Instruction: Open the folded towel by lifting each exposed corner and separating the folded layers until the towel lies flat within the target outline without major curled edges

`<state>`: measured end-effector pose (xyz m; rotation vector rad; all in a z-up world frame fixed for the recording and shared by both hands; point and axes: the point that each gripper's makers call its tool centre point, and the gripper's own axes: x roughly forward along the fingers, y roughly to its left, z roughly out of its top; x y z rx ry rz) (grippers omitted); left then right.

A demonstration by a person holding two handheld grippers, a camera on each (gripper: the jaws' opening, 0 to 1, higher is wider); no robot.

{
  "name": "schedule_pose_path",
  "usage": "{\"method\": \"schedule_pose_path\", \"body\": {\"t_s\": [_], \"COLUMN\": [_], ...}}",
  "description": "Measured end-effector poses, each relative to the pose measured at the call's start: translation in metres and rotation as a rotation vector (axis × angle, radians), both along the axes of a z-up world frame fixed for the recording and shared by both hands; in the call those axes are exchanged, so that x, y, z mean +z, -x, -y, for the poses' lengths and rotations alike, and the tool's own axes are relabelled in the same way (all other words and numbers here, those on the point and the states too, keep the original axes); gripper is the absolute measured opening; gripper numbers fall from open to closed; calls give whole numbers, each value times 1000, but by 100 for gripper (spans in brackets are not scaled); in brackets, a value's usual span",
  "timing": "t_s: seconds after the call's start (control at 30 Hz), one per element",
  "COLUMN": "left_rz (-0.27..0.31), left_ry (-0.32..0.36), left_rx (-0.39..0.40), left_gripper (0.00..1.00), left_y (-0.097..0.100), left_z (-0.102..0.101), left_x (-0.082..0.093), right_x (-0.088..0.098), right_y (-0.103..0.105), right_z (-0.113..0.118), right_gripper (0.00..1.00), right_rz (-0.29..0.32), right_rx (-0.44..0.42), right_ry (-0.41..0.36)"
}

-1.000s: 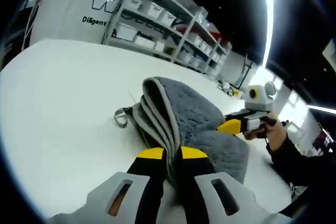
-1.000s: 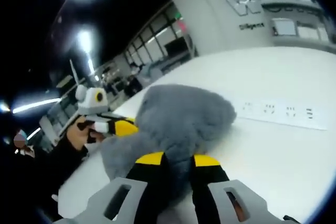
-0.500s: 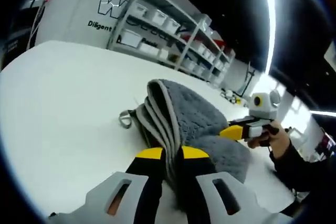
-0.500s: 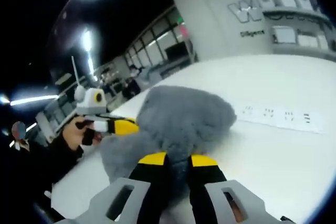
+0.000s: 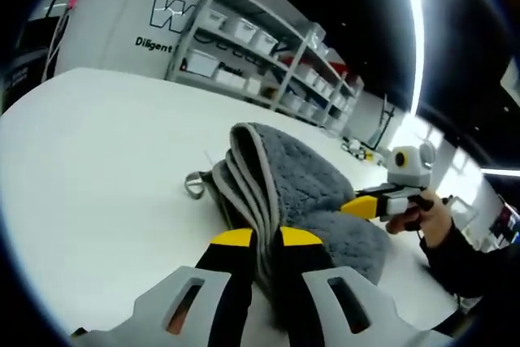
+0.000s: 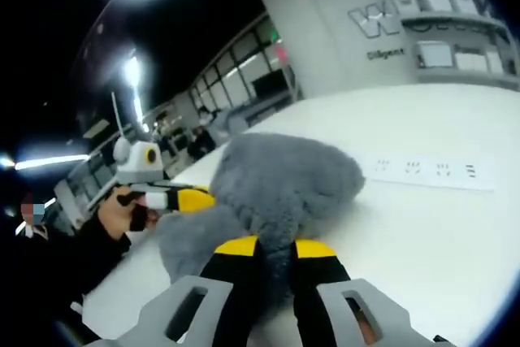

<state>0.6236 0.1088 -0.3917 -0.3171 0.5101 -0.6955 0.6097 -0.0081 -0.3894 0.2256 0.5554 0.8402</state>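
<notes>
The grey towel (image 5: 284, 193) is sitting bunched and still folded on the white desk (image 5: 89, 168), with both grippers gripping it from opposite sides. In the left gripper view, the left gripper (image 5: 258, 241) is rising from 6 o'clock with its fingers (image 5: 231, 259) closed nearly together on the stacked pale-trimmed edges of the folded layers; a small hanging loop (image 5: 193, 184) is lying on the desk at about 9 o'clock of the towel. The right gripper (image 5: 363, 205) is entering at 3 o'clock, its yellow tips pressing into the towel's far side, a hand wrapped round its handle.

In the right gripper view, the right gripper (image 6: 272, 245) is likewise pinching grey pile between narrowly spaced fingers (image 6: 237, 270), the towel (image 6: 284, 180) heaping toward 12 o'clock and the left gripper (image 6: 183, 198) coming in at 9 o'clock. A white strip with small marks (image 6: 426, 172) is lying on the desk at 3 o'clock (perhaps part of the target outline, though I cannot tell).

Judging by this, the step in hand is separating the folded layers. The next move probably calls for drawing the two grips apart while lifting, so the layers are peeling open rather than dragging as one bundle.
</notes>
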Motion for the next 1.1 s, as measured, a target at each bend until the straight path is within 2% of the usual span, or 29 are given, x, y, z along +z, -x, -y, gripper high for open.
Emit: {"method": "schedule_pose_path", "body": {"t_s": [0.37,0.4,0.43,0.47,0.57,0.7,0.87,1.1], "left_rz": [-7,-2,14,31,62,67,51,34], "left_ry": [-34,-48,-92,-148,-225,-234,-187,-144], "left_rx": [-37,-47,-60,-67,-66,-66,-58,-73], "left_gripper": [7,8,8,8,8,8,8,8], "left_y": [14,17,19,22,30,37,37,46], "left_z": [4,5,5,4,6,7,4,8], "left_x": [5,5,3,2,6,5,4,4], "right_x": [1,1,1,1,0,3,1,0], "right_y": [9,12,13,16,22,27,33,49], "right_z": [4,5,5,5,4,4,3,7], "right_gripper": [10,10,10,10,10,10,10,10], "right_rz": [-10,-25,-33,-32,-9,21,12,15], "right_rx": [17,19,18,19,19,32,32,32], "right_ry": [18,17,16,16,50,109,99,88]}}
